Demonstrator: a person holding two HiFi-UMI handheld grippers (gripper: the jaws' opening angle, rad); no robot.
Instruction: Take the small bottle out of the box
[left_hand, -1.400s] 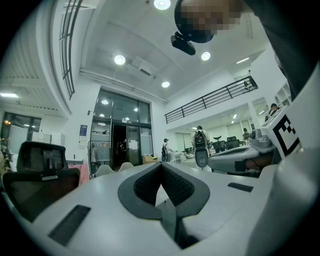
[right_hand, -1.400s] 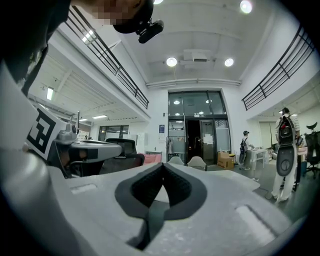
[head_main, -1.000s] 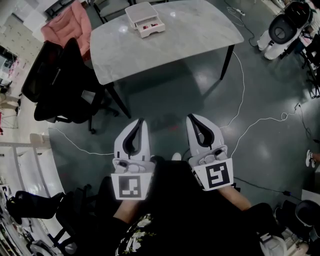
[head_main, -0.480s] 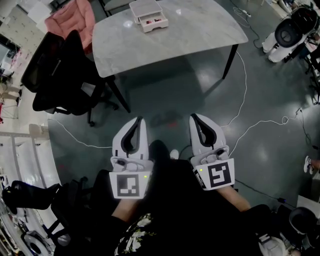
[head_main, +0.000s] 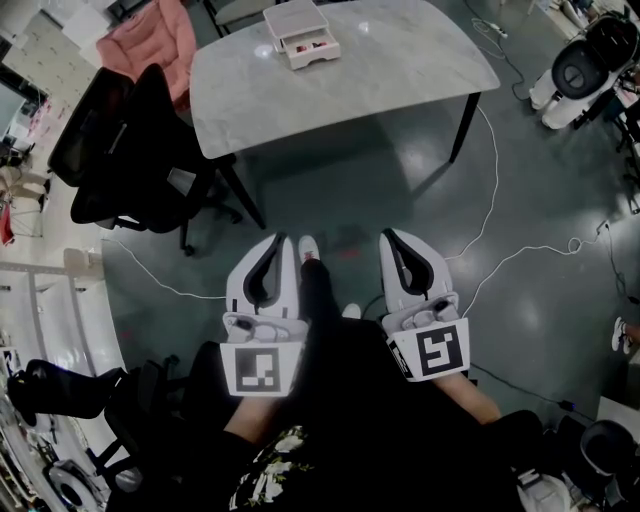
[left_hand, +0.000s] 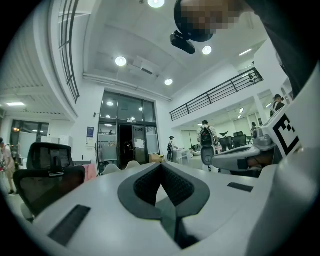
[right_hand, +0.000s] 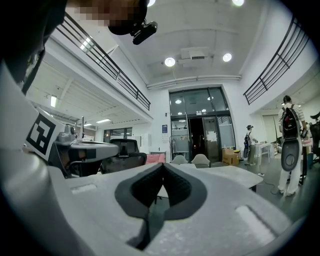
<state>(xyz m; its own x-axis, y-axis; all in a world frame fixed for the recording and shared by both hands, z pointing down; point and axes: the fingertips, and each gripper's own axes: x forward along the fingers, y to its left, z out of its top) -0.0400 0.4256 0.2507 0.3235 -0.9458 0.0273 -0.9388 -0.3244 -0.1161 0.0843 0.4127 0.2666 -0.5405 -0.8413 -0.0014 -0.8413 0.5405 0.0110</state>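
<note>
A small white box (head_main: 297, 30) with an open drawer stands at the far edge of the grey table (head_main: 400, 70); reddish items show in the drawer, and no bottle can be made out. Both grippers are held low over the floor, well short of the table. My left gripper (head_main: 282, 240) is shut and empty, and so is my right gripper (head_main: 387, 235). In the left gripper view the left gripper (left_hand: 161, 165) has its dark pads meeting at the tip. The right gripper (right_hand: 162, 165) looks the same in its own view, with the table (right_hand: 235, 172) far ahead.
Black office chairs (head_main: 120, 150) and a pink chair (head_main: 150, 30) stand left of the table. Cables (head_main: 490, 200) trail over the dark floor at right. A white machine (head_main: 585, 70) sits at the far right. A shoe (head_main: 308, 248) shows between the grippers.
The table and box have slid slightly up and right in the head view. A shoe has stepped forward between the grippers. Both grippers stay shut.
</note>
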